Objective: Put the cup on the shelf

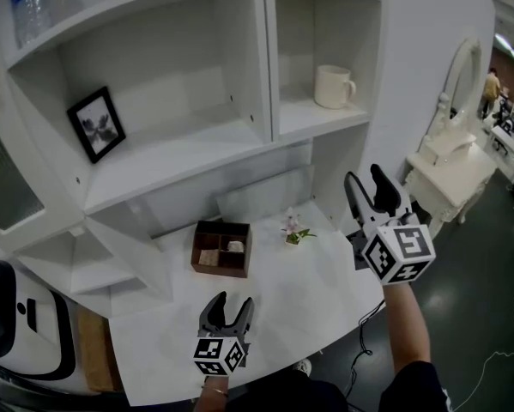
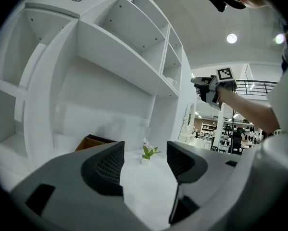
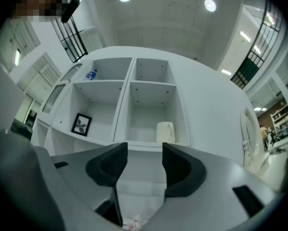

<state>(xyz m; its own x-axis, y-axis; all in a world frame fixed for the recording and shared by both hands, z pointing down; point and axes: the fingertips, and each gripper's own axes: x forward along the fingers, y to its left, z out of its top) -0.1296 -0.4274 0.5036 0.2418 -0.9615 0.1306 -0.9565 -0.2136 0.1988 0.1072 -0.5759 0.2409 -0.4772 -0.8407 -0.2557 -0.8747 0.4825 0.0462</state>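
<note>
A white cup (image 1: 333,86) stands upright in the right-hand shelf compartment (image 1: 321,120), handle to the right. The right gripper view shows the same cup (image 3: 165,132) just above and beyond my jaws. My right gripper (image 1: 371,192) is open and empty, held below and to the right of that compartment, well apart from the cup. Low over the front of the white desk (image 1: 282,307), my left gripper (image 1: 229,309) is open with nothing between its jaws. In the left gripper view my left gripper (image 2: 144,163) points toward a small flower pot (image 2: 147,153).
A brown divided box (image 1: 221,247) and a small potted flower (image 1: 294,229) sit on the desk. A framed picture (image 1: 96,124) leans in the left compartment; a water bottle (image 1: 29,5) stands above it. A white dressing table with a mirror (image 1: 452,148) stands at right.
</note>
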